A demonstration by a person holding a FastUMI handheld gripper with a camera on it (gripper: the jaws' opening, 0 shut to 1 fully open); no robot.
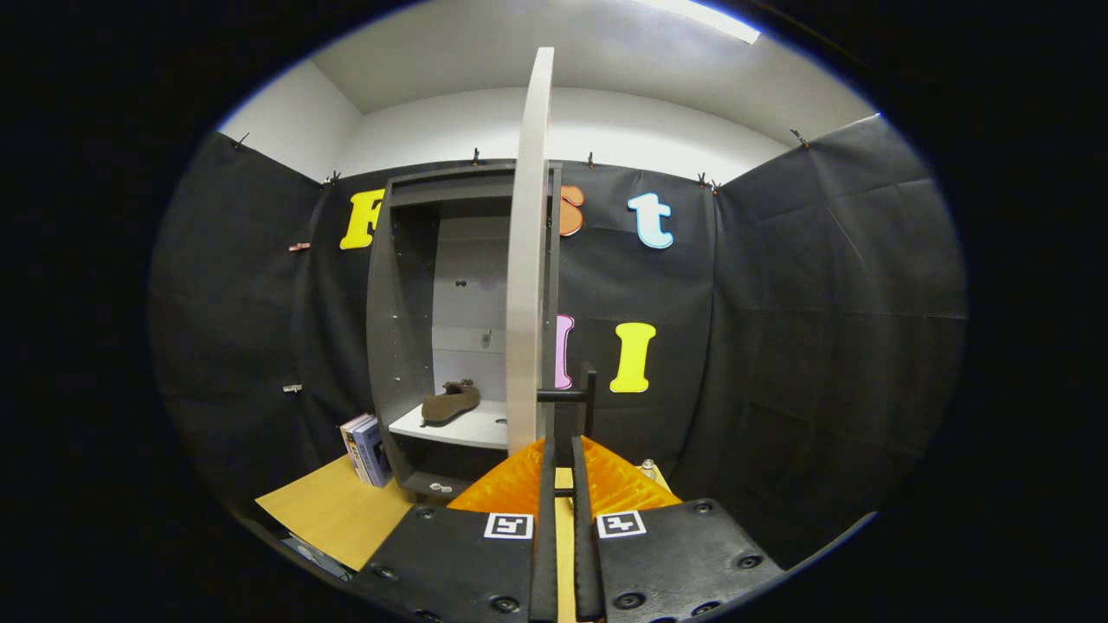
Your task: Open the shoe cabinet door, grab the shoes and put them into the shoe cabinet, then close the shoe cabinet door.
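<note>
Right now my gripper (561, 450) has its fingers drawn almost together just below the dark handle (578, 396) on the open door (528, 260); whether they pinch it I cannot tell. The door stands edge-on straight ahead, its long axis upright. The shoe (450, 403) already lies on the cabinet (398, 294) shelf to its left, so I judge the door must swing leftward to close.
</note>
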